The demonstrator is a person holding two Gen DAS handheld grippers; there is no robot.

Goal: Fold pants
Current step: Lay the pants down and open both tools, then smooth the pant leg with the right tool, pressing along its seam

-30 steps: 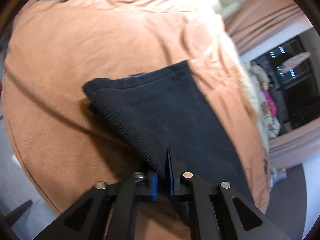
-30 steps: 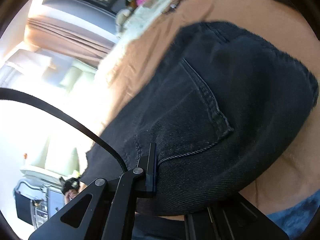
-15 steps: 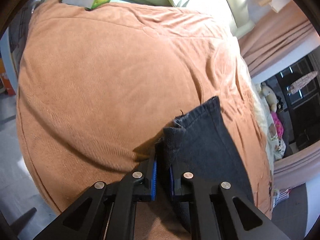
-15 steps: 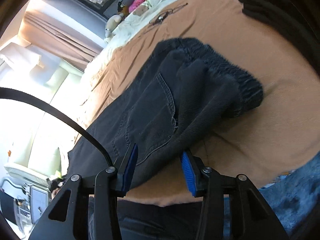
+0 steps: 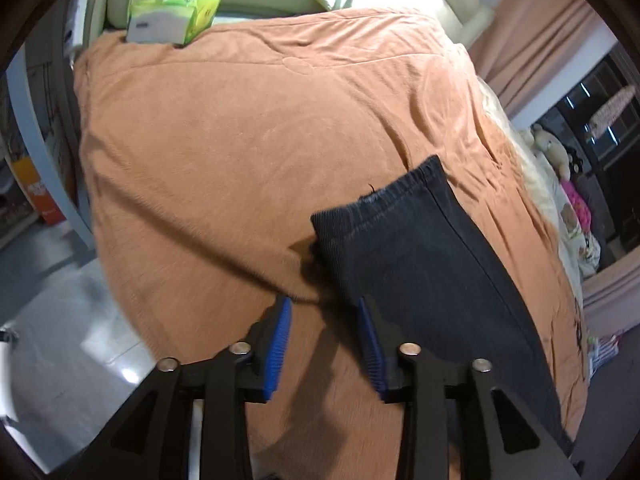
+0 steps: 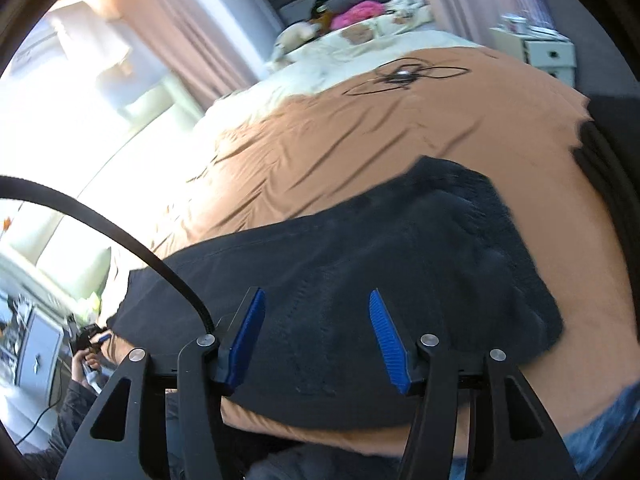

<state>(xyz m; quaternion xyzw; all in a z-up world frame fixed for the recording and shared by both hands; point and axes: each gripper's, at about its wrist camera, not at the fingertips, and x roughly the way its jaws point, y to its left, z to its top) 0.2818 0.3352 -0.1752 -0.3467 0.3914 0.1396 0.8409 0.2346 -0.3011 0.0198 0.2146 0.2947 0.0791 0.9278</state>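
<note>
Pretty clearly someone's bedroom at home: big bed (image 5: 248,152) with an orange blanket, tissue box (image 5: 172,20) by the headboard, stuffed toys (image 5: 554,150), long curtains (image 6: 188,36) and a white drawer unit (image 6: 544,54).

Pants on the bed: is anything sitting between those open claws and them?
Nothing visible. The pants lie on the blanket right ahead of the left gripper and the right gripper.
</note>
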